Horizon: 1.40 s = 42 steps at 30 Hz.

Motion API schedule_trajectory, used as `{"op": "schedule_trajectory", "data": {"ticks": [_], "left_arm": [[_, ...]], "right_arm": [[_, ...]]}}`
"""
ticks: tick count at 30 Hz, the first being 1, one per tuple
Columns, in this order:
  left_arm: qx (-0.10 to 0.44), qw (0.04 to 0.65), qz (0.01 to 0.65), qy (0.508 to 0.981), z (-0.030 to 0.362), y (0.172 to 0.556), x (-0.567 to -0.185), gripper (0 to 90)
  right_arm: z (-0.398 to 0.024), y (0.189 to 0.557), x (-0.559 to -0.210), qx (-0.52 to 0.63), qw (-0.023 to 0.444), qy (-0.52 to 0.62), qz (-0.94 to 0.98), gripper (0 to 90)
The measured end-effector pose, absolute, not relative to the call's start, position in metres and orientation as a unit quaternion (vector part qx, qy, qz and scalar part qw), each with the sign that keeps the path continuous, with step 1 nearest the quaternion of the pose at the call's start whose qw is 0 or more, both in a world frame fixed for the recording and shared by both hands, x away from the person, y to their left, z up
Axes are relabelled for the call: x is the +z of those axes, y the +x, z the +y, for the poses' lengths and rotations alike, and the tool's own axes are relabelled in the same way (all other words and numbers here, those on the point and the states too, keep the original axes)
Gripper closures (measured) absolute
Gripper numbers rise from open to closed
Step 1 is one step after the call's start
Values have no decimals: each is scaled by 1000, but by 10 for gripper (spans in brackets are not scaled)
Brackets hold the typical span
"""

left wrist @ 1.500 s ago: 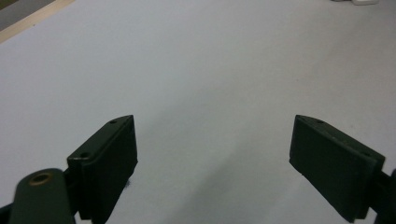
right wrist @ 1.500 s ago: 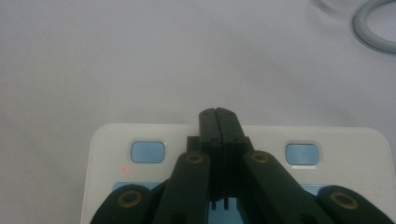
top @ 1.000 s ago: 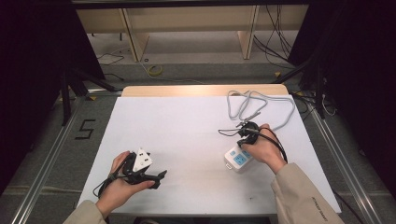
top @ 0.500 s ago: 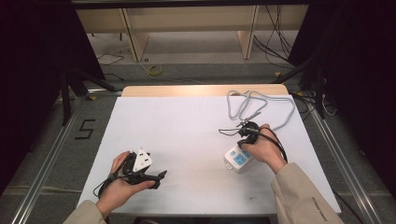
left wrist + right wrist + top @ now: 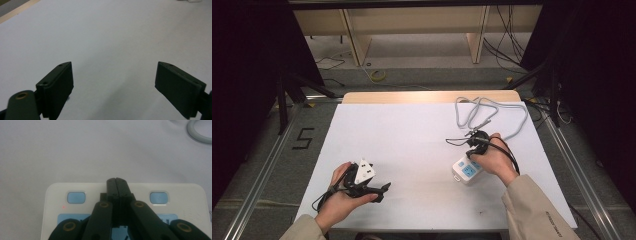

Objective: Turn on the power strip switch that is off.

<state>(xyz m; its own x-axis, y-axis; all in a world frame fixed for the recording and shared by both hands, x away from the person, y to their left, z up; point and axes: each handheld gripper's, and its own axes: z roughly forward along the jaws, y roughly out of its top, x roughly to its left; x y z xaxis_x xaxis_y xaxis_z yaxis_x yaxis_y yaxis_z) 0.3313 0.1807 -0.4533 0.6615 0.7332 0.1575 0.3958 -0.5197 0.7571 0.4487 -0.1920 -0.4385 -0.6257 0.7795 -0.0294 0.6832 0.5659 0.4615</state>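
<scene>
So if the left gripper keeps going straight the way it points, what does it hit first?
Probably nothing soon. The left gripper is open, with bare white table cover ahead. The white power strip under the right gripper seems to lie off that line, though depth is unclear.

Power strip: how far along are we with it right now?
Done: the power strip lies flat on the table, its grey cable looped behind. In hand: the right gripper, jaws shut, sits over the strip's top between two blue buttons. Left: the left gripper is open over bare table, holding nothing.
</scene>
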Motion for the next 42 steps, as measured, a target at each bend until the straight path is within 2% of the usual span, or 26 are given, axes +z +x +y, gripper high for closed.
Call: {"op": "schedule_trajectory", "data": {"ticks": [9, 42], "left_arm": [[236, 356, 334, 840, 181, 331, -453, 146], [236, 355, 334, 841, 181, 332, -454, 146]], "right_arm": [[-197, 449, -440, 224, 108, 422, 872, 900], [-198, 442, -434, 235, 133, 412, 870, 879]]}}
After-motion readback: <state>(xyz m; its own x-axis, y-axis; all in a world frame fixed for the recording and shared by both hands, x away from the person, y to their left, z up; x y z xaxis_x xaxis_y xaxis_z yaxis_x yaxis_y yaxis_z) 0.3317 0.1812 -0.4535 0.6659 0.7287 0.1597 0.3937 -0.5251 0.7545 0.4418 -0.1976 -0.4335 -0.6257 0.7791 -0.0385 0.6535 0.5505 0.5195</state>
